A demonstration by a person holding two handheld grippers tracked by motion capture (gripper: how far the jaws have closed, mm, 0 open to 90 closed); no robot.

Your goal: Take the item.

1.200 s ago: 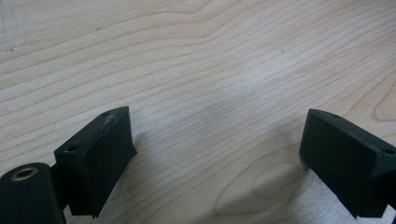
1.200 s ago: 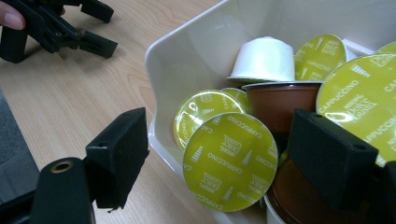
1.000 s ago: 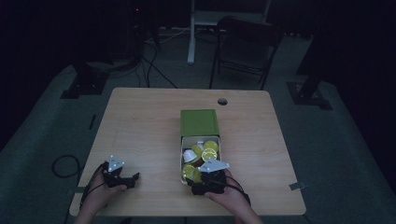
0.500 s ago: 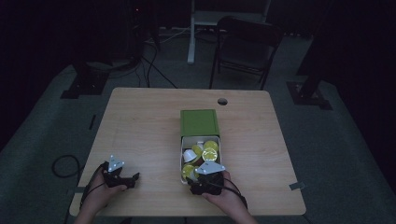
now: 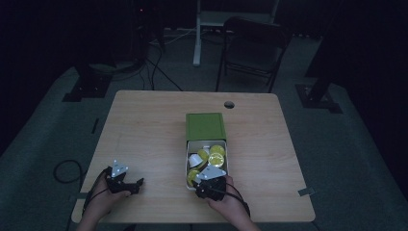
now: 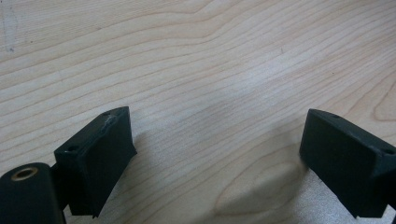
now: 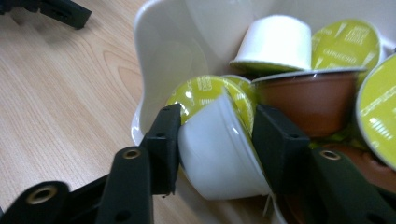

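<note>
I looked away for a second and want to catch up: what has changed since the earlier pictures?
The right gripper has just been closing and now clamps a white capsule at the tray edge. The left gripper stays open over bare table; tray unmoved.

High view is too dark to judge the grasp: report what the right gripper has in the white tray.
Observer: On the right gripper, the fingers press both sides of a white plastic coffee capsule; they have just been closing.
Operator: Give its pose.
Observer: Tilted, by the wall of the white plastic tray, beside a brown capsule.
Operator: Now the left.
Observer: The left gripper is open over bare light wooden table.
</note>
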